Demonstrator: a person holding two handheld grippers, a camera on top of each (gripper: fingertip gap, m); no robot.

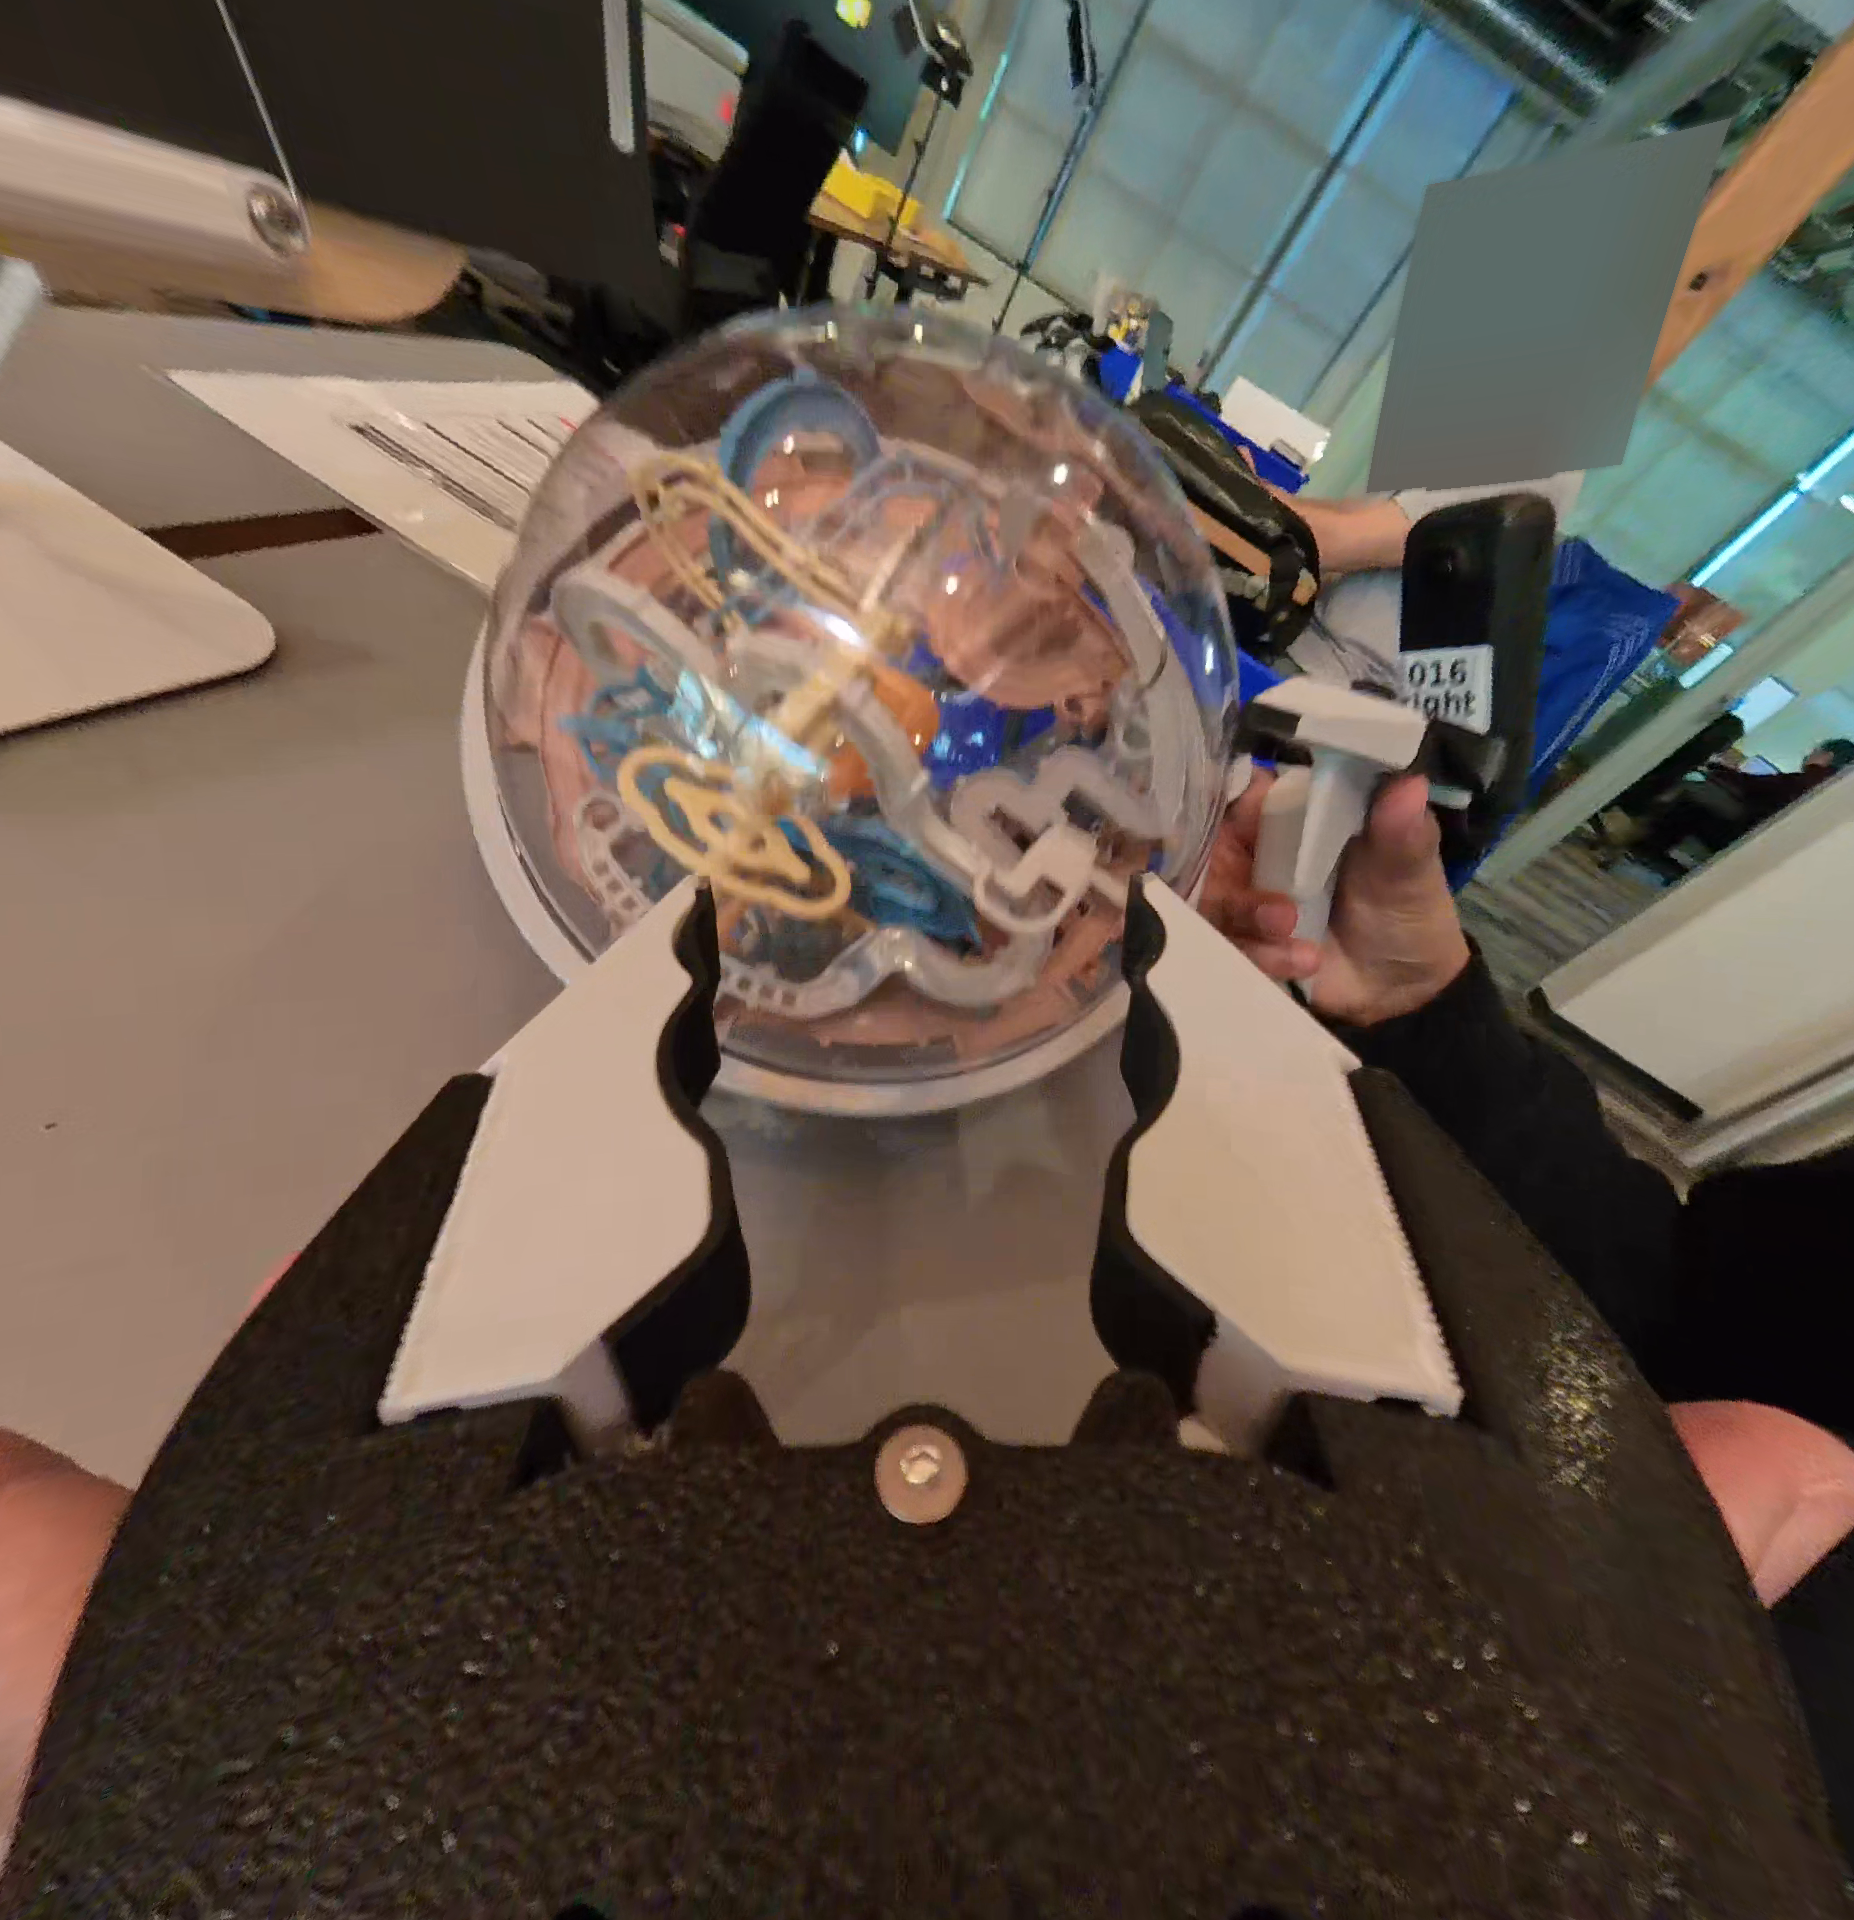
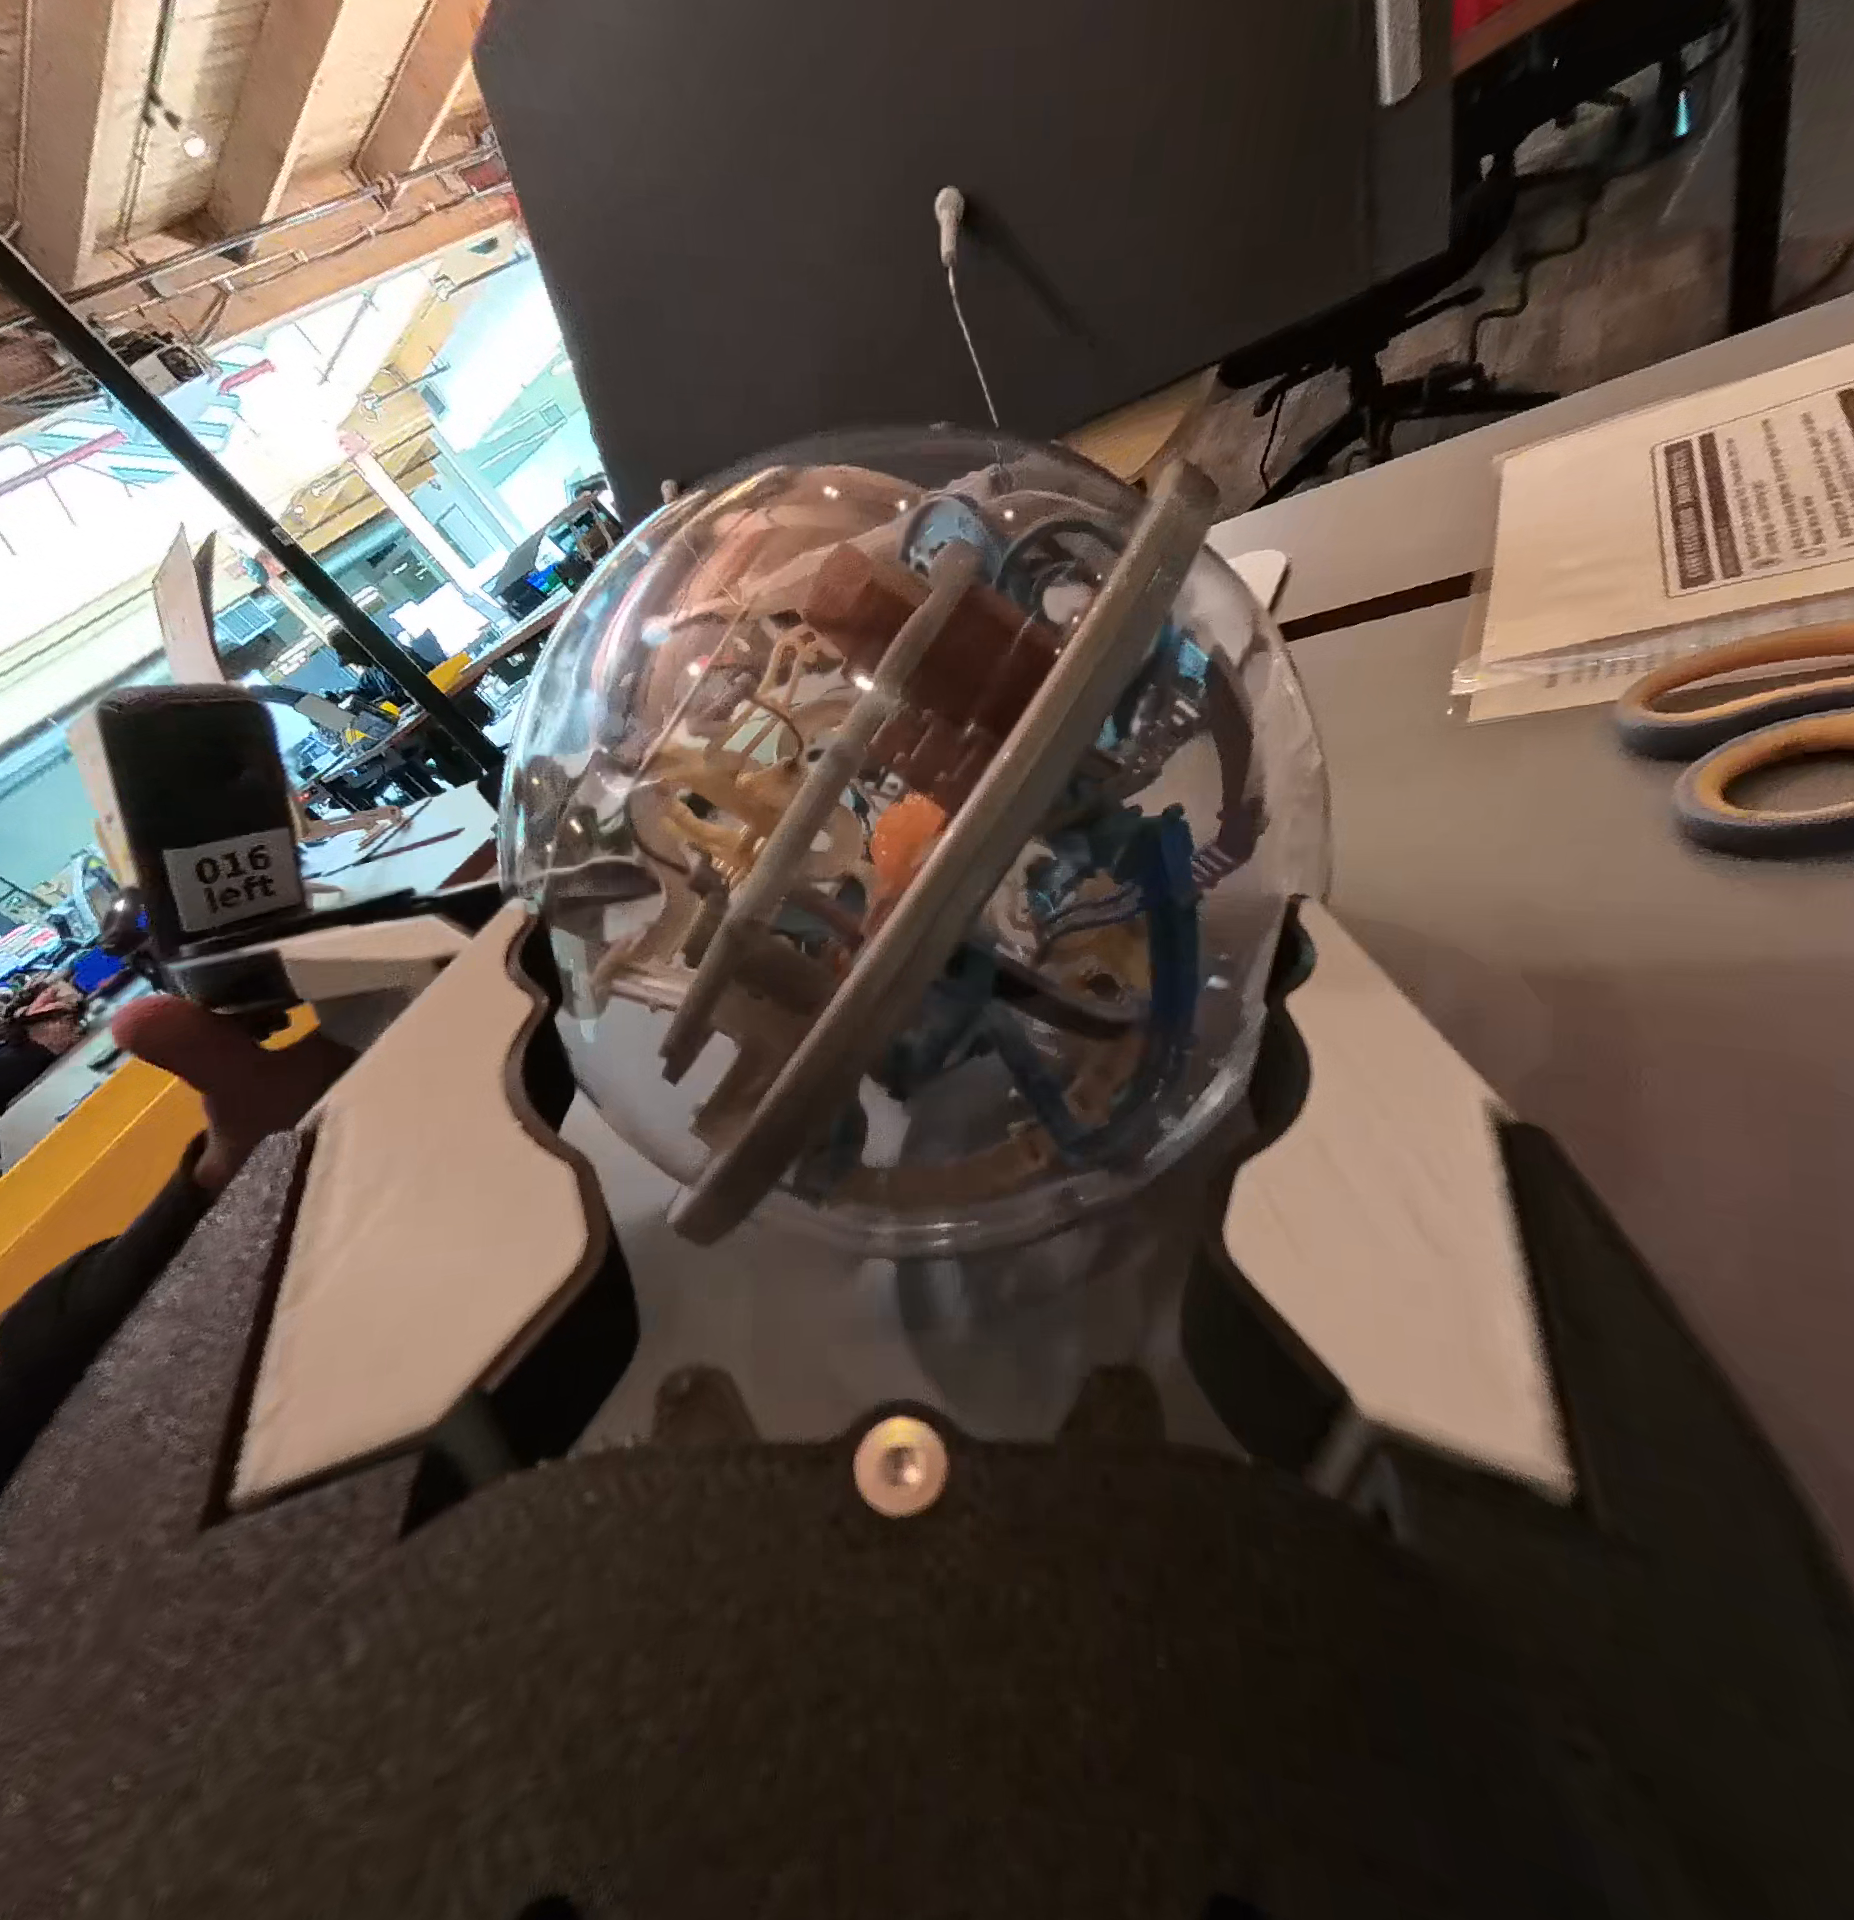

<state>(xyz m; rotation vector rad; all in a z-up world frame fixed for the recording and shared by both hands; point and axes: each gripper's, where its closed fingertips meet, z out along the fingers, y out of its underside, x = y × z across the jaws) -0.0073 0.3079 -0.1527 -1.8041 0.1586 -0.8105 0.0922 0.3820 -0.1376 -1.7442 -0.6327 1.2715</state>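
A clear plastic maze ball [image 1: 861, 665] with blue, tan and grey tracks inside rests on a white ring stand [image 1: 479, 769] on the grey table [image 1: 227, 987]. My left gripper [image 1: 918, 914] is open, its fingertips either side of the ball's lower front, close to or touching it. My right gripper [image 2: 918, 935] is spread wide with both fingertips pressed against the sides of the ball [image 2: 902, 810]. The right gripper's white finger [image 1: 1338, 727] shows at the ball's right edge, held by a hand. The left gripper's black body [image 2: 196, 790] shows to the left of the ball.
Printed papers [image 2: 1681, 520] and scissors with blue-and-tan handles [image 2: 1785, 758] lie on the table right of the ball. A white flat base [image 1: 92, 623] sits at the table's left. A dark partition [image 2: 954, 208] stands behind. A person's arm [image 1: 1349, 520] shows in the background.
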